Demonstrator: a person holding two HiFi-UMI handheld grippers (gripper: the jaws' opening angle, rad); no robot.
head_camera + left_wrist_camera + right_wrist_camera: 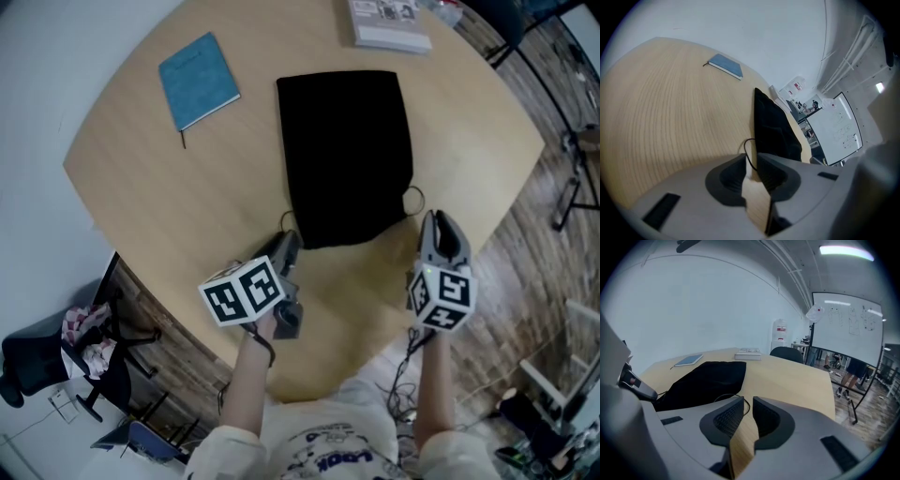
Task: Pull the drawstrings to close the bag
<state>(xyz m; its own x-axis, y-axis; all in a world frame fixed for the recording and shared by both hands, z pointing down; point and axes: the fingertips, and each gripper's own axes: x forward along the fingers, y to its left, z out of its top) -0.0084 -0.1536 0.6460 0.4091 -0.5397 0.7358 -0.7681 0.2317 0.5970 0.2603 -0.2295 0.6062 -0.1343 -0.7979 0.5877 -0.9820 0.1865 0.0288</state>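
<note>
Black bag (345, 155) | mouth edge between left gripper (287, 243), right gripper (441, 223) | bare table (141, 173) beside

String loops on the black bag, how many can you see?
2. One string loop pokes out at the black bag's near-left corner by the left claw; the other at its near-right corner by the right claw.

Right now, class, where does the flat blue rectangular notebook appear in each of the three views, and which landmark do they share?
Head view: the flat blue notebook, upper left.
Left gripper view: the notebook, top, left of centre.
Right gripper view: the notebook, left of centre.
Shared landmark: the black fabric bag, close by it in all three.
</note>
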